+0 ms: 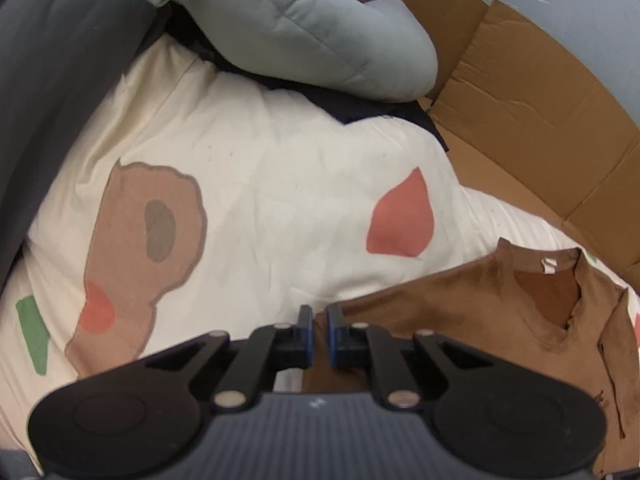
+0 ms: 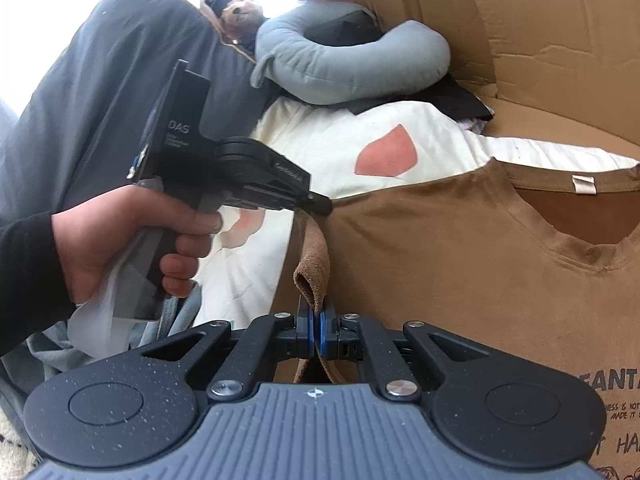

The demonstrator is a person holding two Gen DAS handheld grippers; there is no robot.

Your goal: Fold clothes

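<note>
I find the brown T-shirt lying front-up on a cream bed cover printed with brown, pink and green shapes, its V-neck collar toward the far side and a small white neck label showing inside the collar. Dark lettering is printed on the shirt's front at the lower right edge of the right wrist view; I cannot read it whole. My right gripper has its jaws pressed together on a raised fold of the shirt's left edge, the brown cloth standing up between the blue pads and hanging down behind them. My left gripper sits at the shirt's shoulder corner with its jaws nearly together; in the left wrist view the brown cloth edge lies in the narrow gap between the blue pads, and I read it as pinched there. In the right wrist view that same tool appears from the side, its tip at the shoulder edge of the shirt, held by a hand in a dark sleeve. Beyond the shirt I note a grey-blue curved pillow resting on a dark cloth, a large dark grey cushion to the left, and a stuffed bear behind the pillow. Flattened brown cardboard lines the far right side, touching the bed cover.
</note>
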